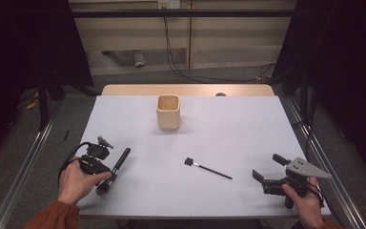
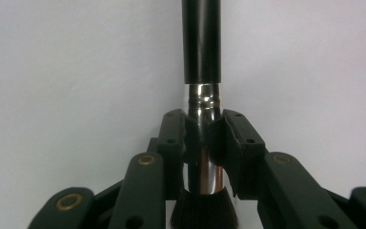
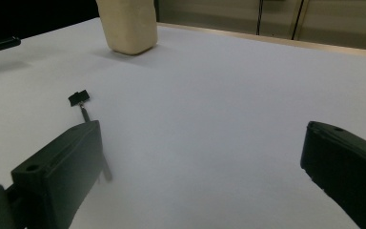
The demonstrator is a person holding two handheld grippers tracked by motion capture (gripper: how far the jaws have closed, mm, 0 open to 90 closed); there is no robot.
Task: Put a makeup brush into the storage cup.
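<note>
A thick makeup brush (image 1: 120,162) with a black handle (image 2: 201,43) and a silver ferrule lies low over the white table's front left. My left gripper (image 1: 109,175) is shut on it. In the left gripper view the gripper (image 2: 202,126) has its pads pressed on the ferrule, with black bristles below them. A thin black brush (image 1: 208,169) with a small flat head (image 3: 79,98) lies on the table right of centre. My right gripper (image 1: 268,167) is held at the front right, open, with nothing between its jaws (image 3: 202,138).
A beige square cup (image 1: 167,112) stands upright at the back middle of the white table (image 1: 228,129); it is at top left in the right gripper view (image 3: 127,24). Metal rails run along the floor on both sides. Cables lie on the floor behind the table.
</note>
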